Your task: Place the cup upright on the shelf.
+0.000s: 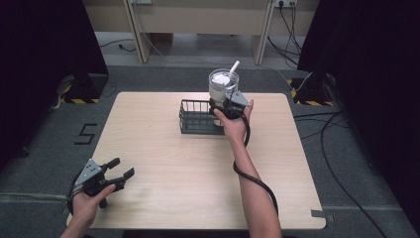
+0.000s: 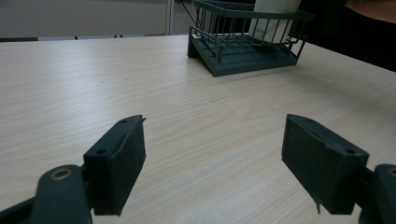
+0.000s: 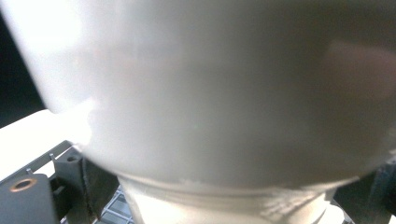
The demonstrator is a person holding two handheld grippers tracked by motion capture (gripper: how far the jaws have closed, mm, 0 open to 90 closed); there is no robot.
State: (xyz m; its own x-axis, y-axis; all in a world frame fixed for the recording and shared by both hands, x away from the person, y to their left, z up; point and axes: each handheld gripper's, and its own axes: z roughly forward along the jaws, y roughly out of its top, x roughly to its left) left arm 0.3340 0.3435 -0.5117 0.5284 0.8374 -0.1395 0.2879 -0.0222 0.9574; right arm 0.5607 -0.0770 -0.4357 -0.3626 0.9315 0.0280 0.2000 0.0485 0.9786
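- Table (image 1: 163,198): light wood-grain top, rectangular, on grey floor; dark curtains to both sides.
- Dark green wire basket with a slatted floor (image 1: 194,119): sits on the table toward 12 o'clock from the table centre, upright. In the left gripper view it stands at the far end of the table, with a white body visible through its bars.
- White round cup with a clear lid and a white straw (image 1: 223,83): at the basket's 2 o'clock corner, upright, straw tilted toward 1 o'clock. Cannot tell from the high view whether its base rests on the basket floor or hangs just above it.
- Right hand-held gripper (image 1: 224,105): held by the right hand (image 1: 235,124), black jaws on either side of the cup's lower body, closed on it. In the right gripper view the cup's blurred white wall is pressed close, a jaw at each bottom corner, and basket slats show beneath.
- Left hand-held gripper (image 1: 120,168): at 7 o'clock, near the table's near-left corner, held by the left hand (image 1: 88,202). Jaws spread wide, nothing between them, low over bare table.
- Black cable (image 1: 257,186): trails along the right forearm.
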